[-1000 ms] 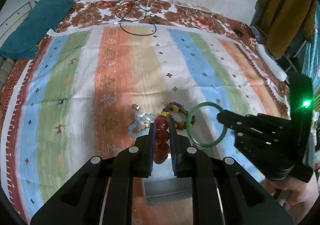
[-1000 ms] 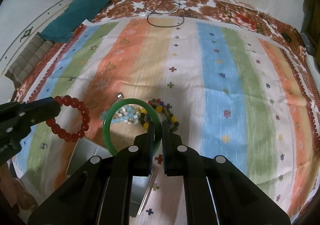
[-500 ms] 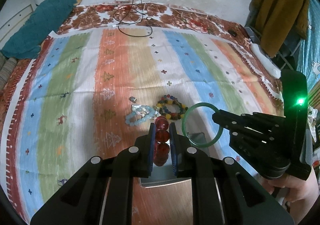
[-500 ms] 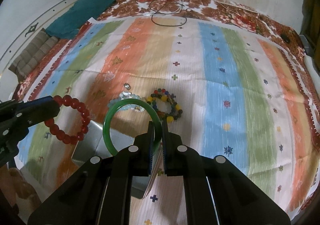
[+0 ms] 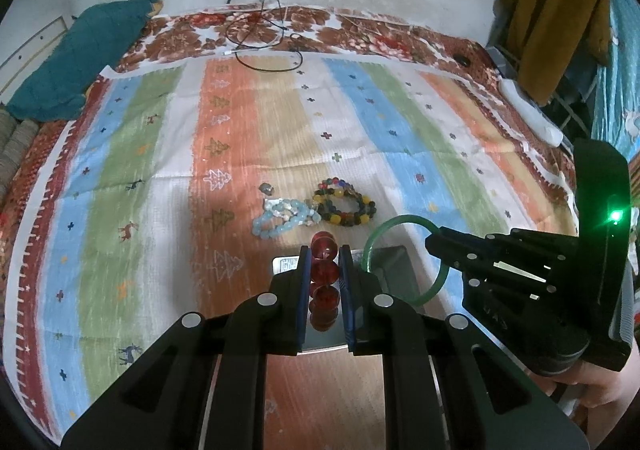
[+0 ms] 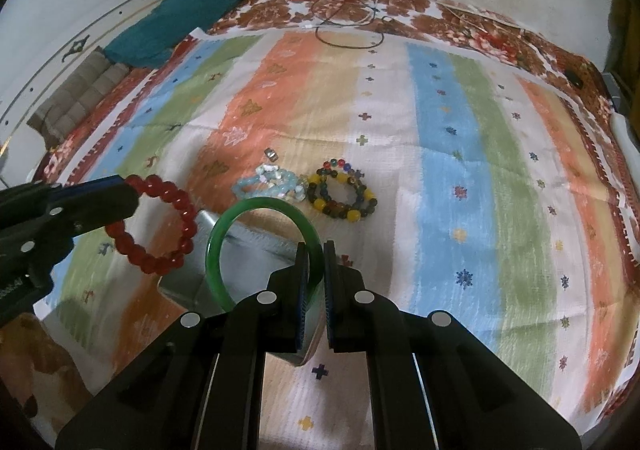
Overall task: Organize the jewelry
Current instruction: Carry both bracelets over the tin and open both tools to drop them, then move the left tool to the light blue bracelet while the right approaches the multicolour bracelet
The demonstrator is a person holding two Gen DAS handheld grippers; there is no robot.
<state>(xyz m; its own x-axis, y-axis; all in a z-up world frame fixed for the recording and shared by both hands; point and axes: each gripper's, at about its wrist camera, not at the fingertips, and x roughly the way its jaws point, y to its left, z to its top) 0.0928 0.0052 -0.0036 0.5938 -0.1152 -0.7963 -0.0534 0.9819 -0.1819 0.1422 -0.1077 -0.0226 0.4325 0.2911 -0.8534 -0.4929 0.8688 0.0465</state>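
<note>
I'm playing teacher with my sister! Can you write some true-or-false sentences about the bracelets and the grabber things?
1. The left gripper holds the red bead bracelet. True.
2. The right gripper is open and holds nothing. False: it is shut on the green bangle.
3. The pale blue bracelet lies on the striped cloth. True.
4. The multicoloured bead bracelet hangs from a gripper. False: it lies on the cloth.

L gripper [image 5: 325,270] clamps red bead bracelet [image 5: 323,274]; R gripper [image 5: 434,242] clamps green bangle [image 5: 370,246].
</note>
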